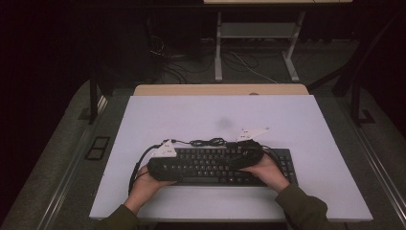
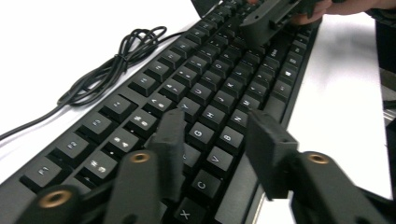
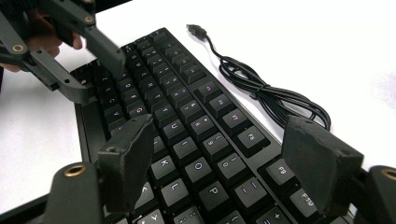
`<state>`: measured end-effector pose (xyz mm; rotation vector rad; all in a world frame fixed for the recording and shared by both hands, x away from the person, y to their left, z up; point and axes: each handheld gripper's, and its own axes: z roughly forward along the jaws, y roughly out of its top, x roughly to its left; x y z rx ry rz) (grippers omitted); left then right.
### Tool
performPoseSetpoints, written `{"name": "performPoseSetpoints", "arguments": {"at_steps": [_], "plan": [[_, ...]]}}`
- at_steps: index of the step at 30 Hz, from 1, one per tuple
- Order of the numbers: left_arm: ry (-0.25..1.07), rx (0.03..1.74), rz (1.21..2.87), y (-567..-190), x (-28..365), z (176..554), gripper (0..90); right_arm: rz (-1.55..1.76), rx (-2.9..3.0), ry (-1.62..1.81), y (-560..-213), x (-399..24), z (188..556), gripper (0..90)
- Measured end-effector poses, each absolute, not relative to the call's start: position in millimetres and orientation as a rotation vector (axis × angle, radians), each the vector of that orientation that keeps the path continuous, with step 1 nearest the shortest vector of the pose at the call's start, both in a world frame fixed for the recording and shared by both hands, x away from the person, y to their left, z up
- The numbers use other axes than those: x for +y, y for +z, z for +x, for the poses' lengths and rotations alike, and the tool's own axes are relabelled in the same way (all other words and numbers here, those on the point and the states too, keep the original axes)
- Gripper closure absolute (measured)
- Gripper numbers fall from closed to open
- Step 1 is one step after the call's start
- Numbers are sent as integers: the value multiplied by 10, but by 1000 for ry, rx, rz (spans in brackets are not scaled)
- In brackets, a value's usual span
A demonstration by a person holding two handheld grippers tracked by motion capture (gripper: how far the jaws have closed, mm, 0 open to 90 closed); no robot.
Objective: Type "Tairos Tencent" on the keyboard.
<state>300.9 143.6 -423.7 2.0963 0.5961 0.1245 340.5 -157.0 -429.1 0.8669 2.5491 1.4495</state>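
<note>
- A white table (image 1: 297, 120) fills mid-frame; the dark room lies beyond.
- A black keyboard (image 1: 218, 165) lies lower centre, its cable (image 1: 208, 142) coiled behind.
- My left gripper (image 2: 219, 133) and right gripper (image 3: 224, 140) hover over its keys, jaws apart, gripping nothing.

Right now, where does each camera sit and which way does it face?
High view: above the person's side, facing forward and down on the table; both hands and forearms show.
Left gripper view: on the left gripper, looking along the keyboard; its open fingers show.
Right gripper view: on the right gripper, looking the opposite way; open fingers.
All share the keyboard and its coiled cable.
</note>
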Motion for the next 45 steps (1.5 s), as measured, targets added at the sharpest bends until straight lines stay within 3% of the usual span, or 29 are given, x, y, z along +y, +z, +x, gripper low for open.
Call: {"name": "performPoseSetpoints", "arguments": {"at_steps": [14, 25, 45], "plan": [[172, 639, 2051, -4225, 1440, 3109, 218, 871, 2549, 1452, -4293, -1579, 3406, 250], [179, 655, 2042, -4237, 1457, 3131, 205, 876, 2555, 1453, -4290, -1592, 3396, 268], [186, 670, 2034, -4247, 1446, 3153, 198, 811, 2661, 1384, -4251, -1907, 3179, 819]]}}
